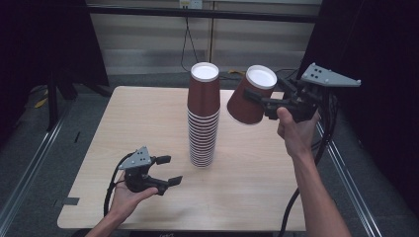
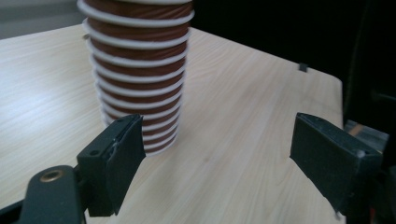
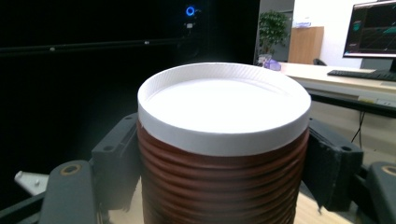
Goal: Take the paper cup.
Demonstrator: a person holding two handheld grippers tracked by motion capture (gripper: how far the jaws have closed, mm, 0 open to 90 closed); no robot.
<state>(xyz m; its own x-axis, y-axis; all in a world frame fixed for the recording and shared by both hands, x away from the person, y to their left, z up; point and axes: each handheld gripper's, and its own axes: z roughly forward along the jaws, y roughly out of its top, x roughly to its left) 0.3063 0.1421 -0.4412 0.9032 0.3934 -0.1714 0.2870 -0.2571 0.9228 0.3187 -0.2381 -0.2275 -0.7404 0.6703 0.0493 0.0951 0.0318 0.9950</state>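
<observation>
Your right gripper [image 1: 261,101] is clamping a tilted brown cup [image 1: 249,96] just right of the cup stack [image 1: 203,116]; your left gripper [image 1: 168,170] is hovering near the stack's base, jaws apart and empty.

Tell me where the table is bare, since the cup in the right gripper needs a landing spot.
Bare wood lies right of the cup stack, below the held cup, and across the table's far left. The near-left corner is taken by the left gripper.
</observation>
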